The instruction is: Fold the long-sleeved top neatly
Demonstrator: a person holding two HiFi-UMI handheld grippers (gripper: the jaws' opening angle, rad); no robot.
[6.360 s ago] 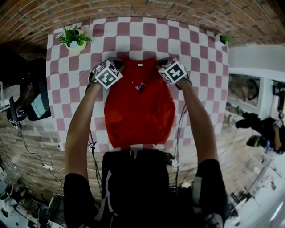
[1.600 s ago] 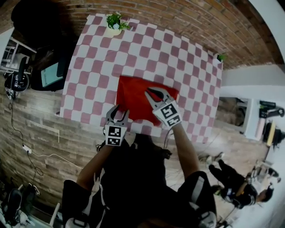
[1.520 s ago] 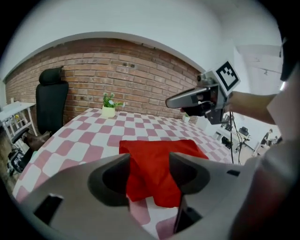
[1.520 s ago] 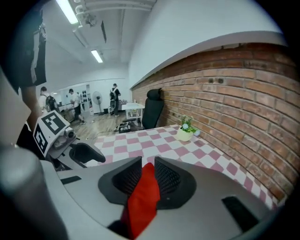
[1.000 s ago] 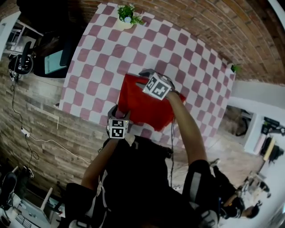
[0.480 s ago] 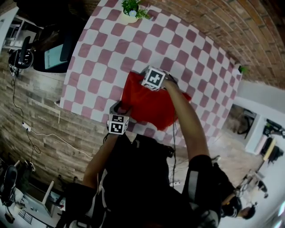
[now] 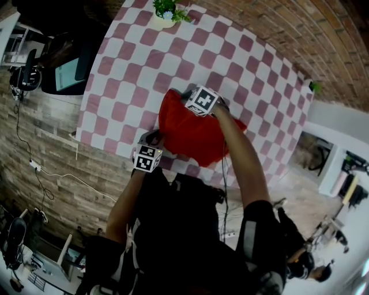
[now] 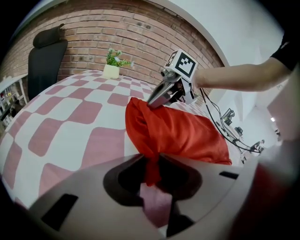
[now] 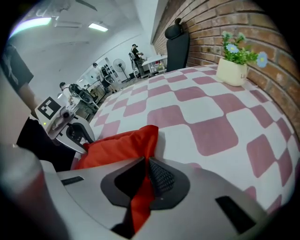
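The red long-sleeved top [image 7: 196, 131] lies folded into a compact shape on the checked table [image 7: 130, 72]. My left gripper [image 7: 154, 138] is at its near left corner. In the left gripper view the jaws have just been closing and now pinch a fold of red cloth [image 8: 151, 165]. My right gripper [image 7: 185, 97] is at the far left corner. Its jaws have also just been closing, and red cloth [image 9: 140, 197] is squeezed between the pads. Each gripper shows in the other's view: the right gripper [image 8: 158, 99] and the left gripper [image 9: 74, 132].
A potted plant [image 7: 166, 11] stands at the table's far edge. A black office chair [image 8: 45, 58] and a screen [image 7: 68, 73] are off the table's left side. Cables [image 8: 220, 126] trail over the right side. People [image 9: 136, 54] stand in the room behind.
Both grippers stood open near the top's left edge. The right one has come down onto the far corner. Both now grip the cloth, and the left edge has bunched up.
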